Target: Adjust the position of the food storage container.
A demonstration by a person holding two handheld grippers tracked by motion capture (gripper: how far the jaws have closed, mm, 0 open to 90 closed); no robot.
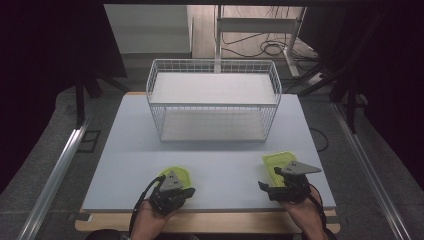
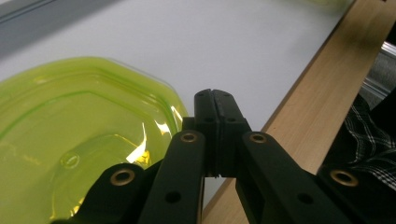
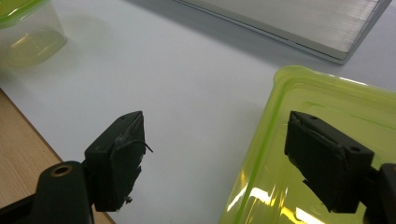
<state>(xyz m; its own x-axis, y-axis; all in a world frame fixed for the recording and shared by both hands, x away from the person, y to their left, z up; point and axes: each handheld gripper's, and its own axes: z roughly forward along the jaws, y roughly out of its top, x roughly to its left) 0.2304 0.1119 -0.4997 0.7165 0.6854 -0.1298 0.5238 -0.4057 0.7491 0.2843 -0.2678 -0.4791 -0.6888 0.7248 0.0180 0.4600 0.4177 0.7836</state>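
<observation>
High view: two translucent lime-green containers (image 1: 276, 162), near table edge.

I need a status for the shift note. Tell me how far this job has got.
Done: nothing moved; the wire basket holds no containers. In hand: the left gripper is shut beside the round green container, gripping nothing; the right gripper is open astride the rectangular green container's rim. Left: gripping and moving both.

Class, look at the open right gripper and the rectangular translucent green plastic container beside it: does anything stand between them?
Nothing visible does. The right gripper is open astride the near rim of the rectangular translucent green plastic container, one jaw over its inside, the other over the white table.
</observation>
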